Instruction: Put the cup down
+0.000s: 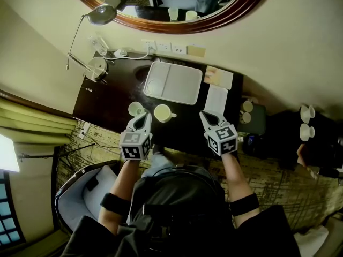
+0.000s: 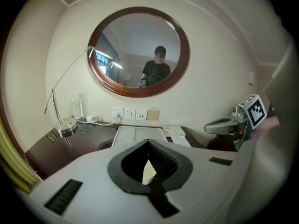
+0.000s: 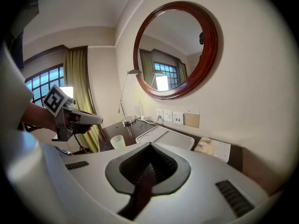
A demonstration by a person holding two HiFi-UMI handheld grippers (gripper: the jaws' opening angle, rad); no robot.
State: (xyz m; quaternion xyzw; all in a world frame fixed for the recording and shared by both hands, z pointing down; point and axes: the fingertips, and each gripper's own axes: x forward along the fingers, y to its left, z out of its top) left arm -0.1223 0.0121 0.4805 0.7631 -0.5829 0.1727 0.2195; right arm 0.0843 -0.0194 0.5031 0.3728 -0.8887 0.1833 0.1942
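Observation:
A cream cup (image 1: 162, 113) with a handle stands upright on the dark desk (image 1: 115, 98), in front of the white tray (image 1: 171, 83). A small glass (image 1: 135, 109) stands just left of it. My left gripper (image 1: 144, 117) is shut and empty, its tips between the glass and the cup near the desk's front edge. In the left gripper view a cream sliver of the cup (image 2: 148, 172) shows past the shut left gripper (image 2: 149, 143). My right gripper (image 1: 206, 115) hovers right of the cup, shut with nothing in it; the right gripper (image 3: 150, 146) faces the tray (image 3: 168, 136) and the glass (image 3: 117, 141).
A desk lamp (image 1: 96, 68) and a bottle (image 1: 100, 44) stand at the desk's back left. Papers (image 1: 217, 87) lie right of the tray. Wall sockets (image 1: 163, 47) and a round mirror (image 1: 171, 4) are behind. A low stand with cups (image 1: 247, 114) sits to the right.

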